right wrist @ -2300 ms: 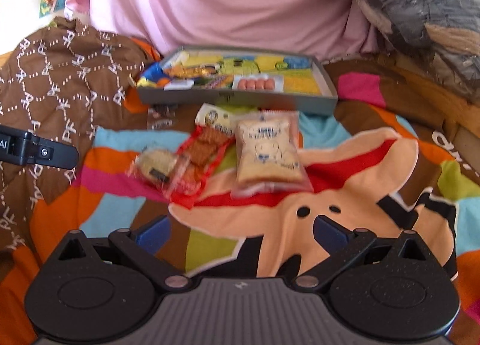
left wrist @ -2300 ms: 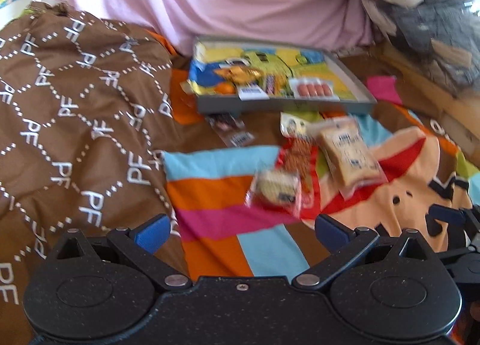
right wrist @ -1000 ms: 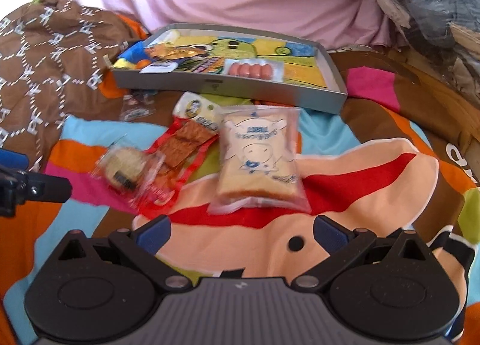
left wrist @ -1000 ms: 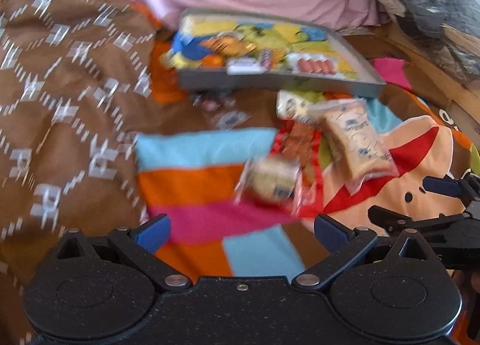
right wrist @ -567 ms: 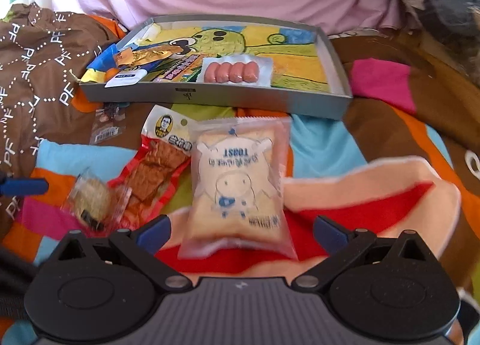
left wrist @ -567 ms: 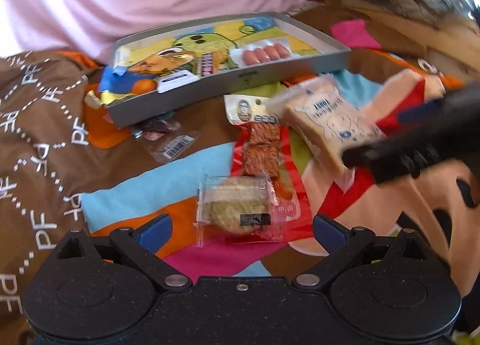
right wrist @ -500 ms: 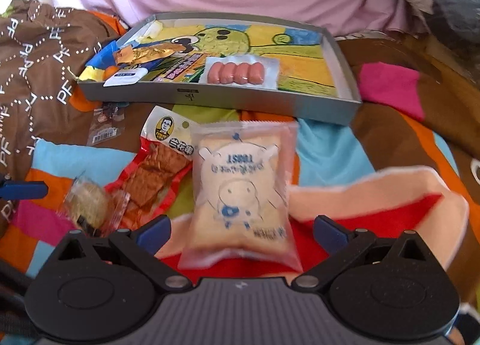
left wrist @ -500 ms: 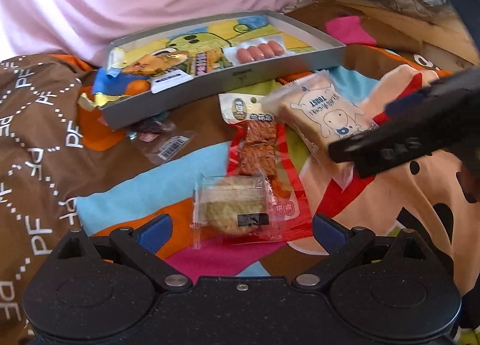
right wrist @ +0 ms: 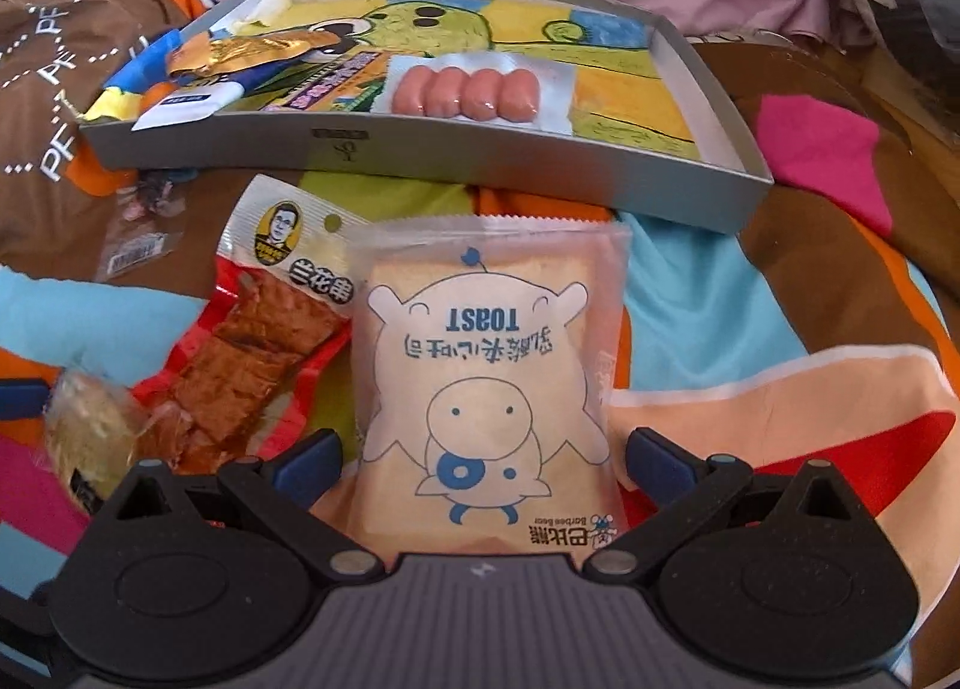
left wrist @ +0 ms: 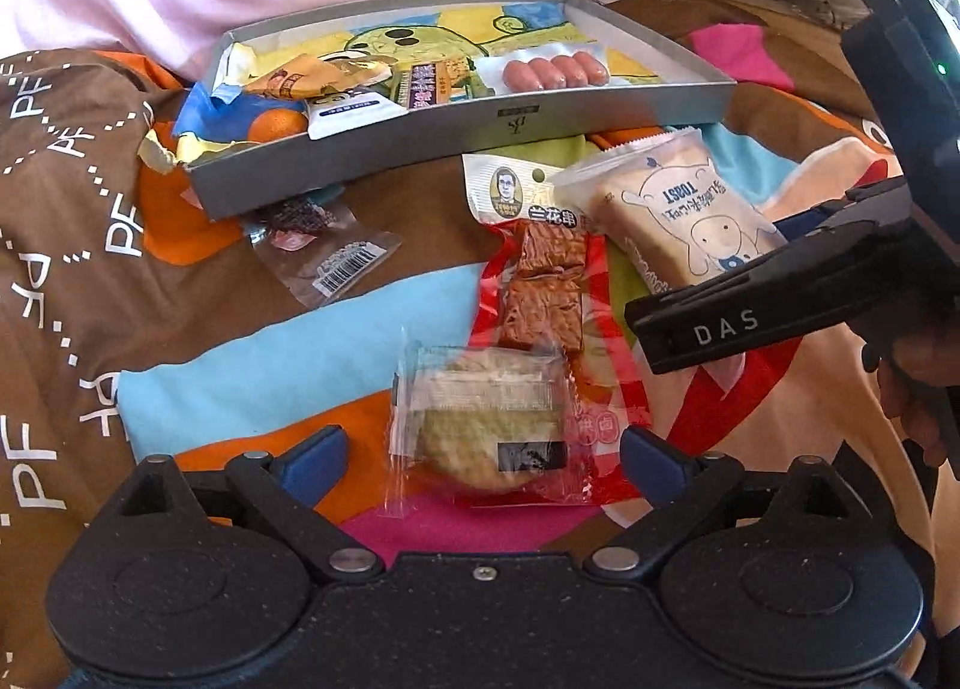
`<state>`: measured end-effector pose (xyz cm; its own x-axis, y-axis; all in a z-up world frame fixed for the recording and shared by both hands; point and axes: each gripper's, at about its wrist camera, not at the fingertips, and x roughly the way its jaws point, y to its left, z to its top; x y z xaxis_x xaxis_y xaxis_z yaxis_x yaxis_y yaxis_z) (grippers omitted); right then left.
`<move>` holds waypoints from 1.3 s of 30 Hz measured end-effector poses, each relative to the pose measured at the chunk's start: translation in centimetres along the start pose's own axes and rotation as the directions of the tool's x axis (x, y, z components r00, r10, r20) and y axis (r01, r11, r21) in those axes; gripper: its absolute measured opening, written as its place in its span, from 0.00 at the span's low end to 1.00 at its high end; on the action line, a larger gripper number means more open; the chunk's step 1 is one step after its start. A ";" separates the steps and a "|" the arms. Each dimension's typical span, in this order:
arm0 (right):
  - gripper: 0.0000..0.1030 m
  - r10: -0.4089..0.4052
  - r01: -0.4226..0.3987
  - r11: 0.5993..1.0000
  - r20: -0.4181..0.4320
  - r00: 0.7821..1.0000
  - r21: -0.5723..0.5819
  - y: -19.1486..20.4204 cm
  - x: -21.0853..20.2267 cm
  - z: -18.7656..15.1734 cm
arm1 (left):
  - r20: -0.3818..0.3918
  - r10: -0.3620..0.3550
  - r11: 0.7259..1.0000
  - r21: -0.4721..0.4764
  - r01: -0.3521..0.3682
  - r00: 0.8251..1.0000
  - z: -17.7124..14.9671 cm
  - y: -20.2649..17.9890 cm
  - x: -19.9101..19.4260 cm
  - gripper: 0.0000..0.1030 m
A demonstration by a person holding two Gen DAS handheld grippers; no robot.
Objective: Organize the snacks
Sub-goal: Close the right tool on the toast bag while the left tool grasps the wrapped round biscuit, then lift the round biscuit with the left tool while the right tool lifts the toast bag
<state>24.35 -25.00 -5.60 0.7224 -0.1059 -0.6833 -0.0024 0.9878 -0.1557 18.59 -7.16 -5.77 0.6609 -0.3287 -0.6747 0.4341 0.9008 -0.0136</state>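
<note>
Just short of the grey tray, toast packet lies lengthwise between spread fingers of right gripper; left gripper open, apparently straddling the cookie packet.

Toast pack, red tofu strip, cookie flat on blanket; sausages in tray.

The bread packet reads "TOAST" upside down, with "Barbee bear" small at its corner, the right gripper's black arm carries "DAS", and the brown blanket repeats "PF".
</note>
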 end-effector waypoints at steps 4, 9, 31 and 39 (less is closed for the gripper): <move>0.87 0.022 -0.023 0.999 0.018 1.000 0.033 -0.2 -0.3 -0.2 | 0.011 0.006 1.000 0.013 -0.006 1.000 -0.1 -0.1 0.0 0.91; 0.79 0.049 -0.050 0.998 0.035 0.998 0.035 -0.7 -1.0 -0.8 | 0.012 0.032 0.999 0.020 -0.032 0.999 -0.1 -0.1 0.2 0.85; 0.75 0.191 -0.190 0.980 -0.011 0.981 0.062 0.6 -5.9 -6.1 | -0.045 0.051 0.997 -0.063 -0.054 0.998 -1.0 2.0 -1.7 0.60; 0.76 0.229 -0.227 0.972 -0.021 0.973 0.065 1.8 -7.9 -7.8 | -0.107 0.044 0.991 -0.123 -0.057 0.993 -3.1 3.3 -4.5 0.60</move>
<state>13.24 -23.24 -6.04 0.6877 0.1206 -0.7159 -0.1214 0.9913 0.0504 15.19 -1.88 -5.07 0.6104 -0.2564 -0.7495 0.3171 0.9461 -0.0654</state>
